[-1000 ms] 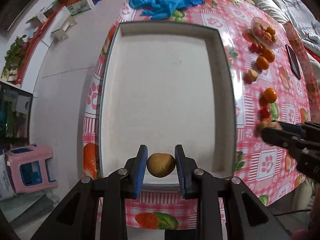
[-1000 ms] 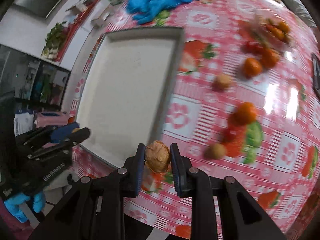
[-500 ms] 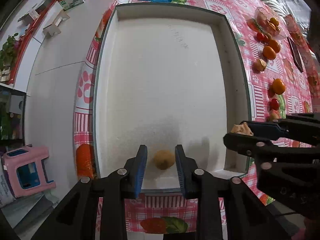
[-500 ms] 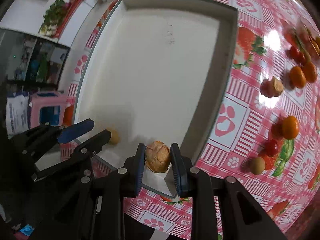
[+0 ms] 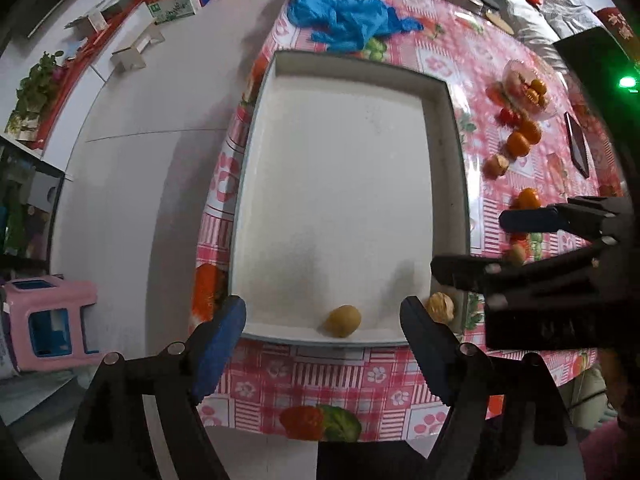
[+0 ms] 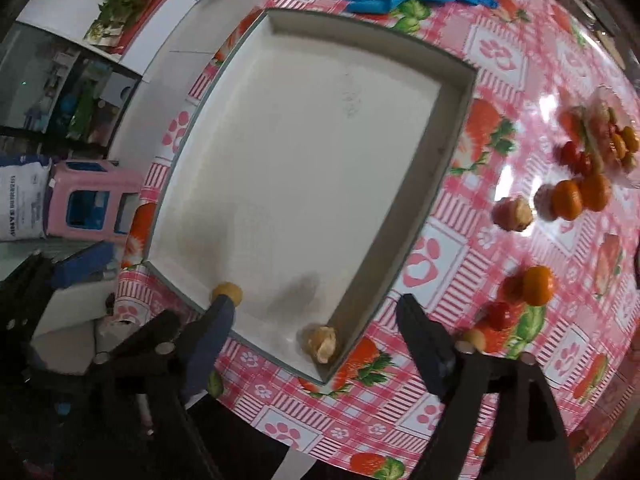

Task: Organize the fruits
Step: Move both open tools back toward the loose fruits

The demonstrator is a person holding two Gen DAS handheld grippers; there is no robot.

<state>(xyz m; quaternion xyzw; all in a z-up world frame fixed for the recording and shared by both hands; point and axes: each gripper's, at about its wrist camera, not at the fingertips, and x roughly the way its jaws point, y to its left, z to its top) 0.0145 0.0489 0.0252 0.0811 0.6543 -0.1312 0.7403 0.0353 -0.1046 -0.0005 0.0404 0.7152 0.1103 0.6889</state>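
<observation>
Pink stool (image 5: pixel 48 320) on the floor left of the table (image 5: pixel 340 376), clear floor between. White tray (image 5: pixel 256 184) sits at the table's left edge, mostly bare inside, walls low all round. Left gripper (image 5: pixel 322 346) over the tray's near wall, jaws just opened wide, nothing between the pads. Brown oval fruit (image 5: pixel 342 321) lies loose against the near wall (long axis roughly along that wall). Wrinkled walnut-like fruit (image 6: pixel 321 343) rests in the tray's near right corner, touching the walls. Right gripper (image 6: pixel 310 344) above that corner, jaws just opened wide, not pressing the fruit. Right of the tray: oranges (image 6: pixel 566 200), small red fruits (image 6: pixel 576 158), loose on the cloth. Blue gloves (image 5: pixel 348 20) beyond the far wall. Writing on the boxes is unreadable.
</observation>
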